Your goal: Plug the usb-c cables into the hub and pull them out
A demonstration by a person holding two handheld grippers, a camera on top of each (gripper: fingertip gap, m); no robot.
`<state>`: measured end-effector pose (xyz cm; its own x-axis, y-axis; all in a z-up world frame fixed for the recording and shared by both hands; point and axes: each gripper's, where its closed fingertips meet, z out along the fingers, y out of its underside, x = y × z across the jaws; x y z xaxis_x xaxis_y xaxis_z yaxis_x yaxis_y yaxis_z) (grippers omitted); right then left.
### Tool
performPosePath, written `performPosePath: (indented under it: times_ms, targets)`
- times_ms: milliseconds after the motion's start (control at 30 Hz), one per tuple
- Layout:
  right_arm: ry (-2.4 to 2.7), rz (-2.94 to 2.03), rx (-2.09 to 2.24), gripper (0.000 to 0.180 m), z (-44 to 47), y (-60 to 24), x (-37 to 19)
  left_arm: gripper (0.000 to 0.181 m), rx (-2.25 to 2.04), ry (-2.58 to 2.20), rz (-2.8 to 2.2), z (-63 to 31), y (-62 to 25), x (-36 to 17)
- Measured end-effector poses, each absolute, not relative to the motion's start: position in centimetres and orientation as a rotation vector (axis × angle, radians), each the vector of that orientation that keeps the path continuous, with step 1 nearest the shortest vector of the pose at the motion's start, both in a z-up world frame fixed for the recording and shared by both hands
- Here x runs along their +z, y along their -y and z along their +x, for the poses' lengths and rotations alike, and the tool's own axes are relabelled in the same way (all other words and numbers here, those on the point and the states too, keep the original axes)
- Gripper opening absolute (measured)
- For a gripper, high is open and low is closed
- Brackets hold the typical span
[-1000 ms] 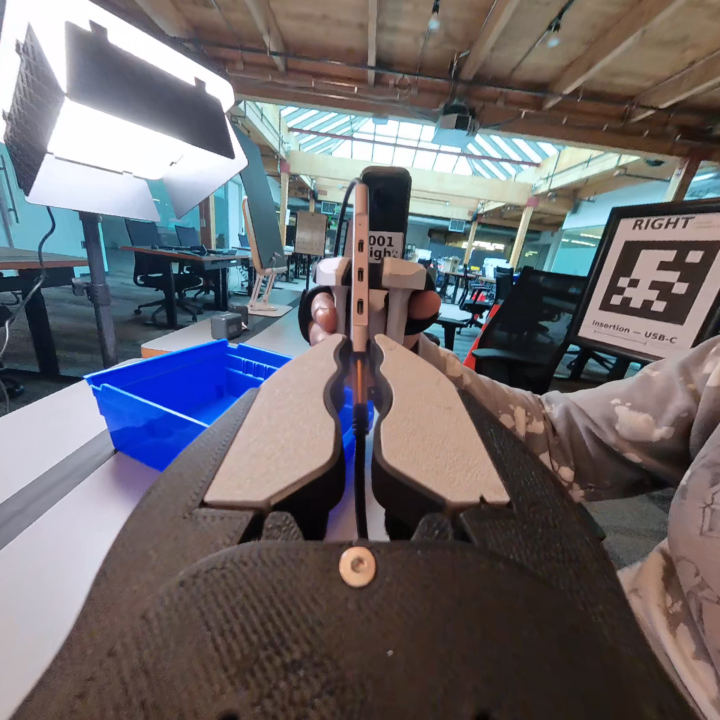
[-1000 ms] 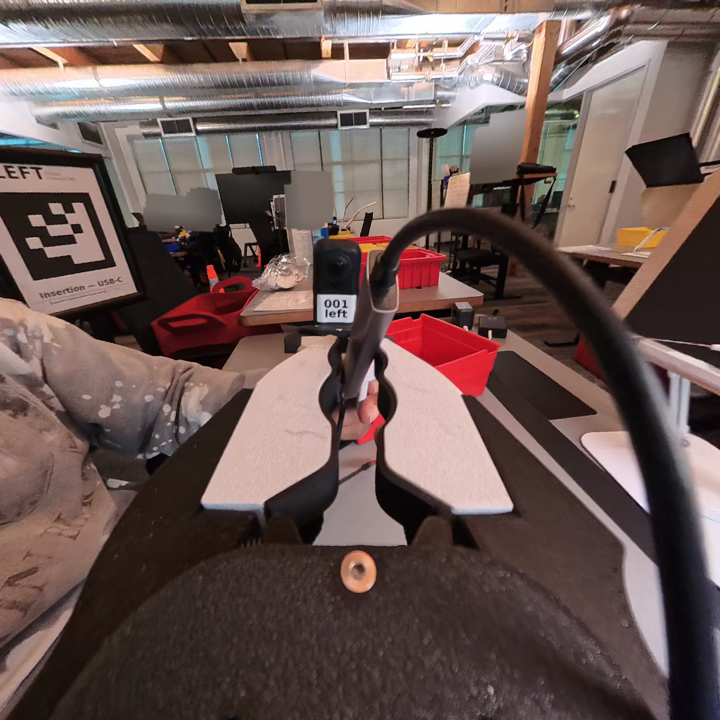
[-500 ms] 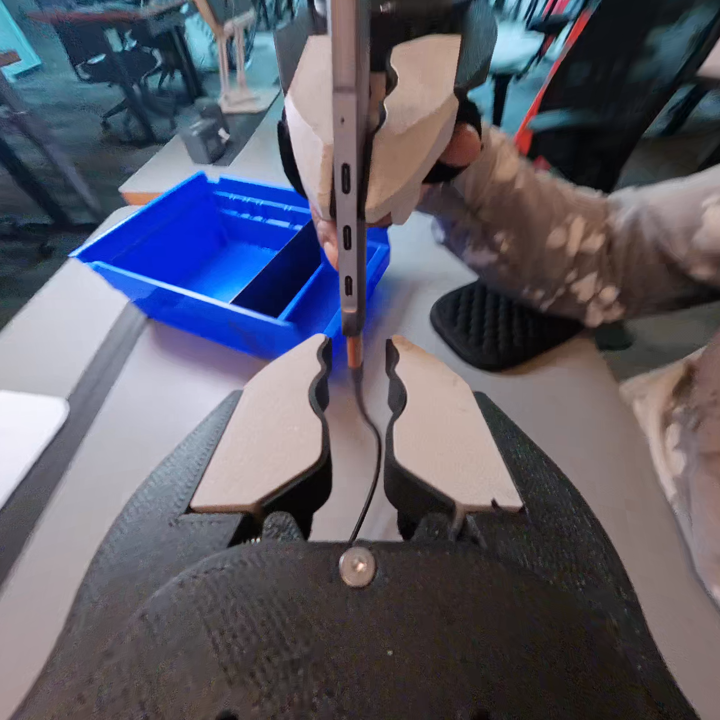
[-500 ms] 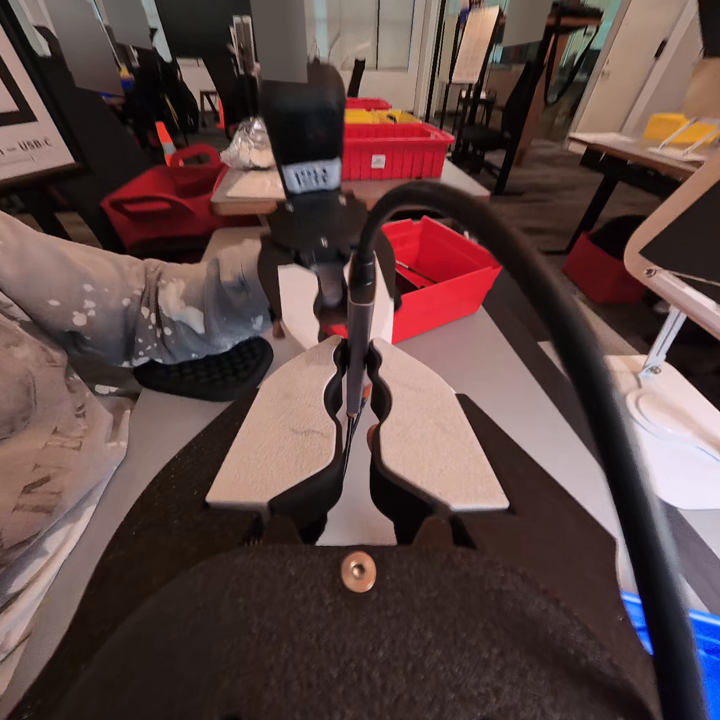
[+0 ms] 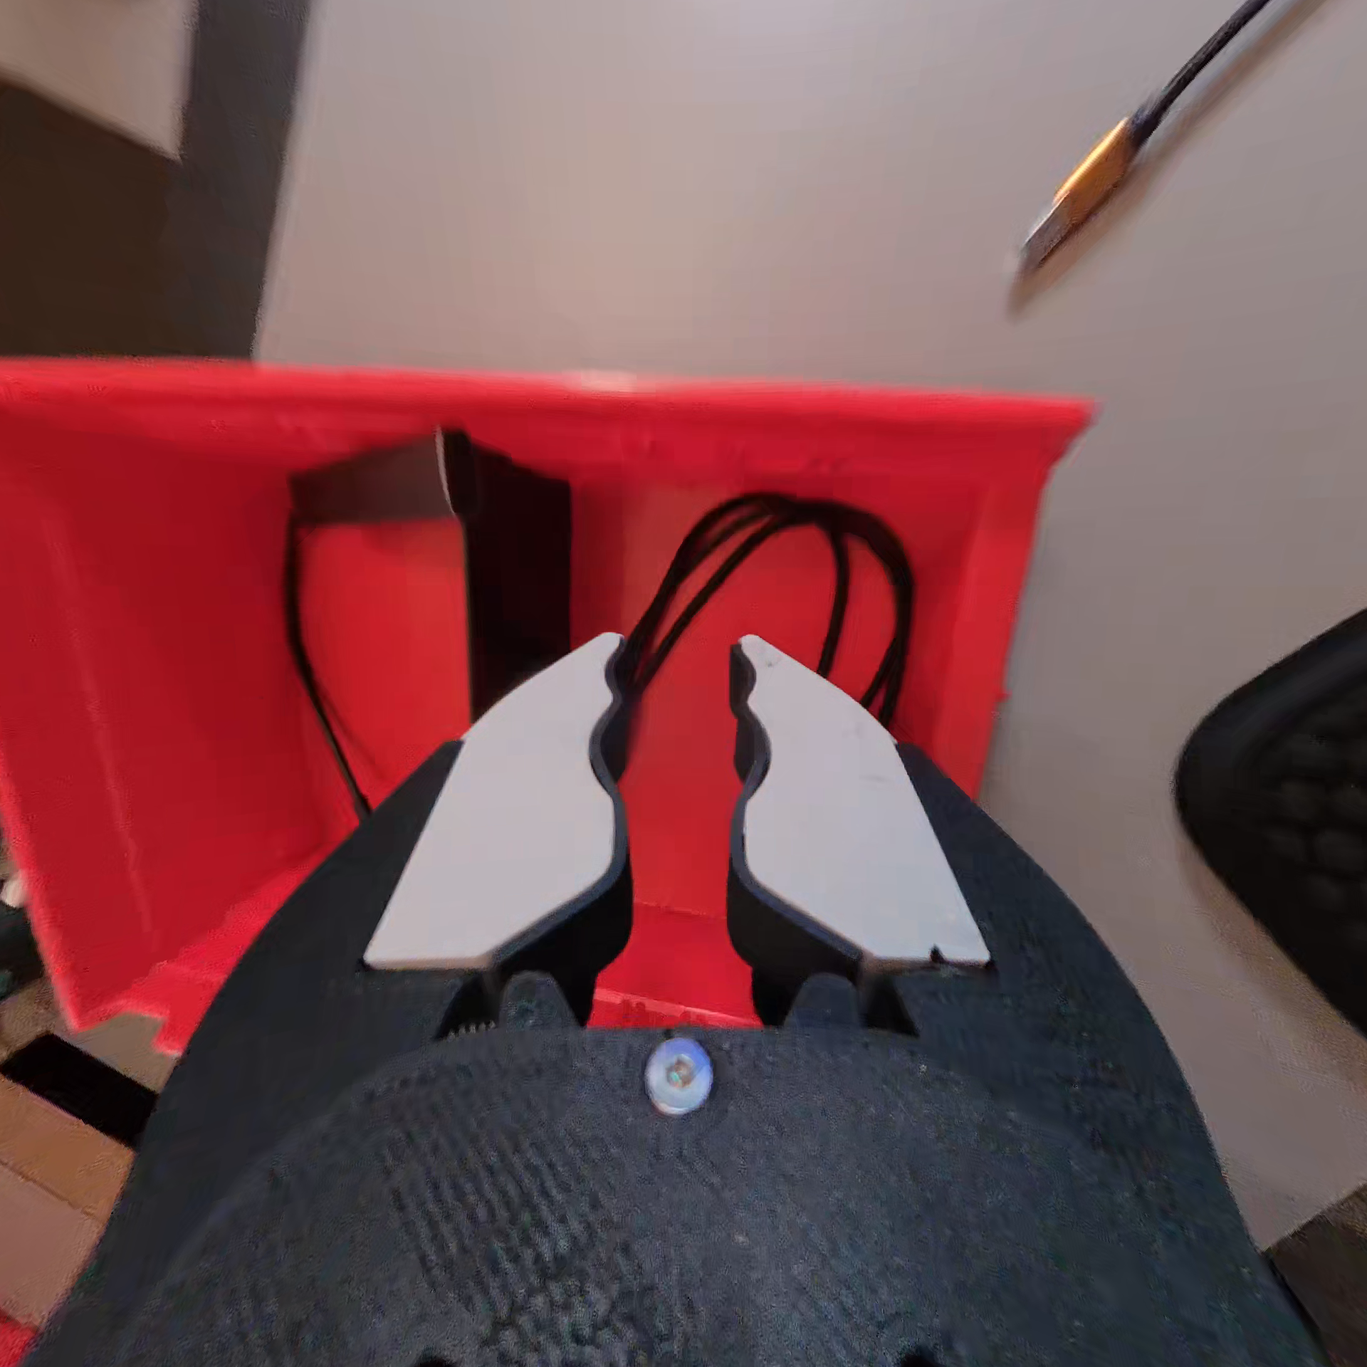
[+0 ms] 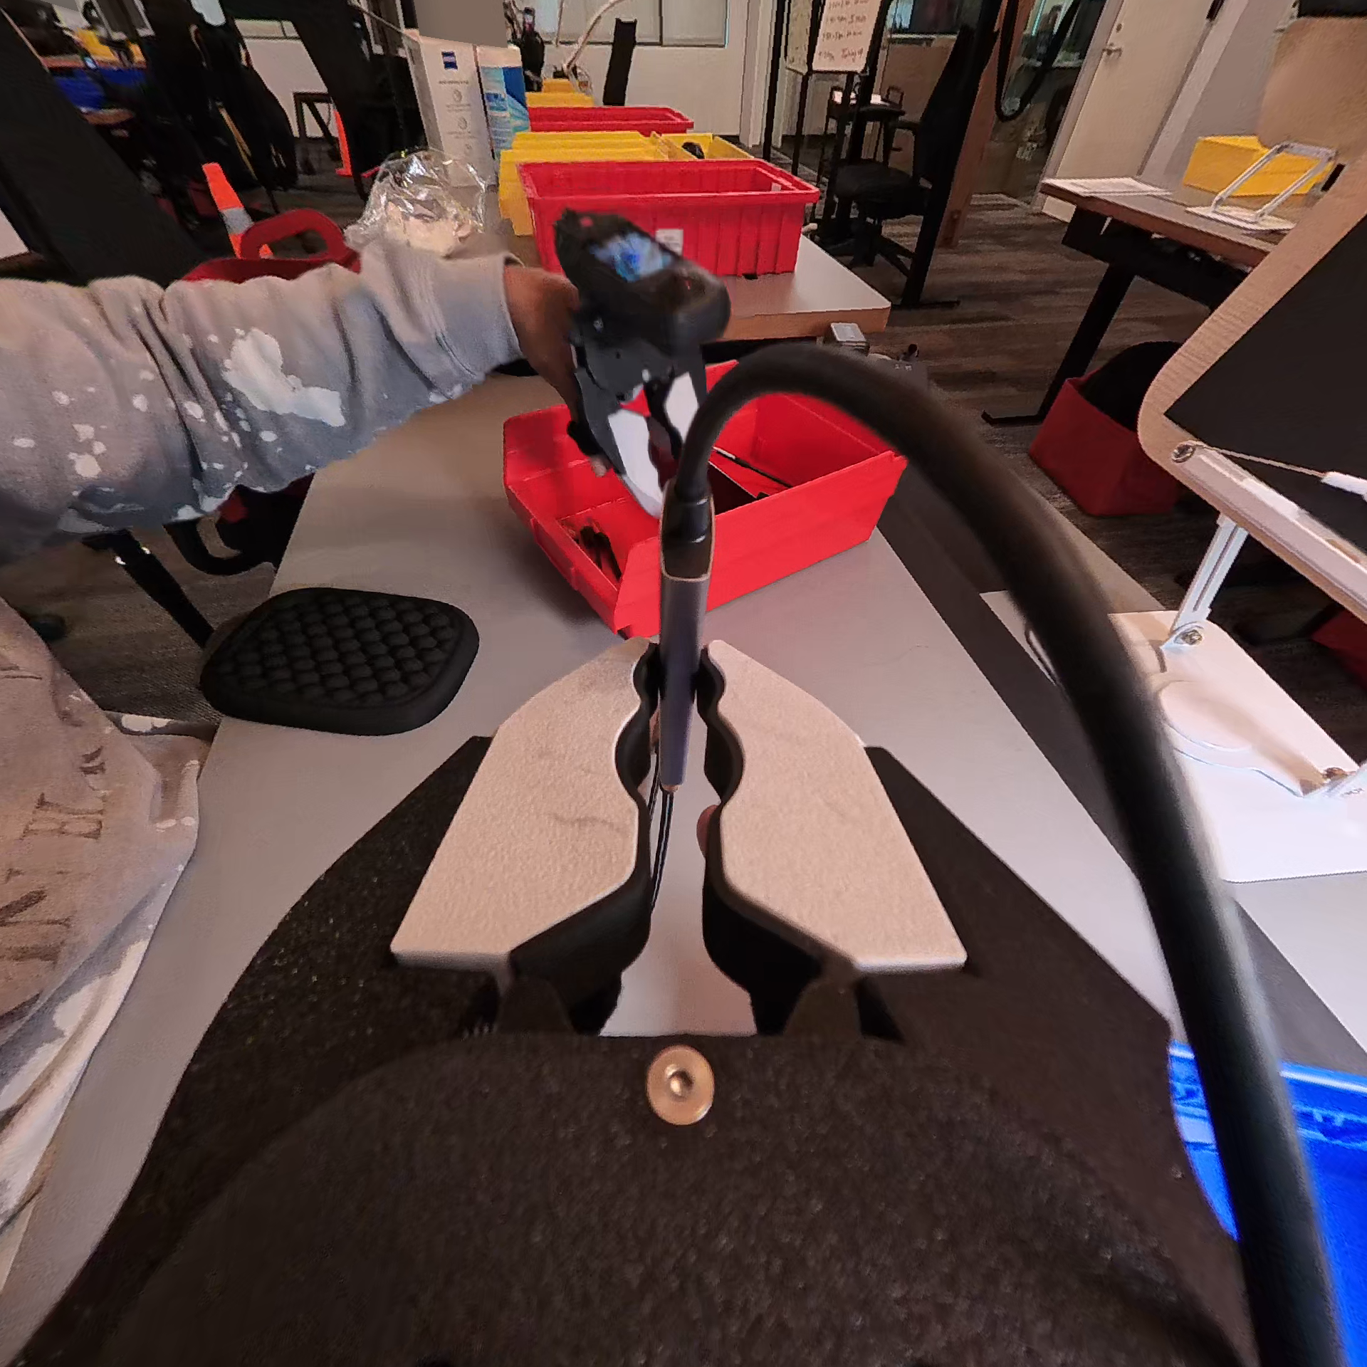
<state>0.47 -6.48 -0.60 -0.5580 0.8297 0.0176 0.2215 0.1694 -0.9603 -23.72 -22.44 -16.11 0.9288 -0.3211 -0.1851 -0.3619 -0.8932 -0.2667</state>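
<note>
Two claws show here, each with flat grey pads on a bumpy black body. Going left to right in the left wrist view, the red bin (image 5: 148, 592) comes first. It is smooth plastic with straight walls, and it sits on the pale, smooth surface (image 5: 666, 185). A black box (image 5: 510, 562) stands inside the bin, and thin black cables (image 5: 777, 532) loop beside it. The left claw (image 5: 677, 651) hangs over the bin. Its pads are spread apart and nothing is between them. Up at the right, a loose plug (image 5: 1072, 192) with a gold collar and a black cord hangs in the air, blurred. A black mat (image 5: 1287, 814) with round bumps lies at the right edge.

In the right wrist view, a speckled grey sleeve (image 6: 222, 392) reaches in from the left. The bumpy mat (image 6: 340, 658) lies flat on the surface (image 6: 414, 503). The left claw (image 6: 636, 444) points down into the red bin (image 6: 777, 525). In the middle, the right claw (image 6: 677, 658) is squeezed tight on the hub (image 6: 680, 666). The hub is a thin, dark, flat stick held on edge, pointing away from the camera. Thin black cords hang from its near end. A thick, smooth black cable (image 6: 1035, 532) bends up from its far end and curves down to the right. A blue bin (image 6: 1317, 1154) peeks in at the bottom right.
</note>
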Motion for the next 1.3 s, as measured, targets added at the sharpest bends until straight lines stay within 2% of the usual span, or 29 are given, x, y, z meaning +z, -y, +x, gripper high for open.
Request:
performPosePath:
  times_ms: [33,300,433,700,967,1100,1300]
  targets:
    - [1.892,-0.992,1.407,0.009,0.4,6.5,-0.7,0.025,0.199,-0.497,-2.825,-24.3,22.7,-17.4]
    - [1.895,-0.996,1.430,0.009,0.2,6.3,-1.2,0.025,0.164,-0.523,-2.885,-25.0,20.6,-22.2]
    - [1.889,-1.001,1.438,0.009,0.3,6.0,-1.3,0.023,0.141,-0.526,-2.899,-25.1,19.9,-22.7]
    - [1.885,-0.992,1.451,0.009,0.4,6.1,-1.2,0.006,0.172,-0.569,-2.879,-24.8,20.2,-22.9]
    - [1.880,-0.980,1.443,0.009,0.6,6.2,-0.9,0.006,0.135,-0.507,-2.879,-24.7,20.5,-22.8]
    - [1.846,-0.968,1.451,0.009,1.1,5.7,-0.1,0.005,0.135,-0.383,-2.819,-24.6,21.2,-19.3]
    - [1.776,-0.953,1.500,0.009,1.7,5.0,1.5,0.004,0.157,-0.169,-2.537,-23.1,22.3,-7.3]
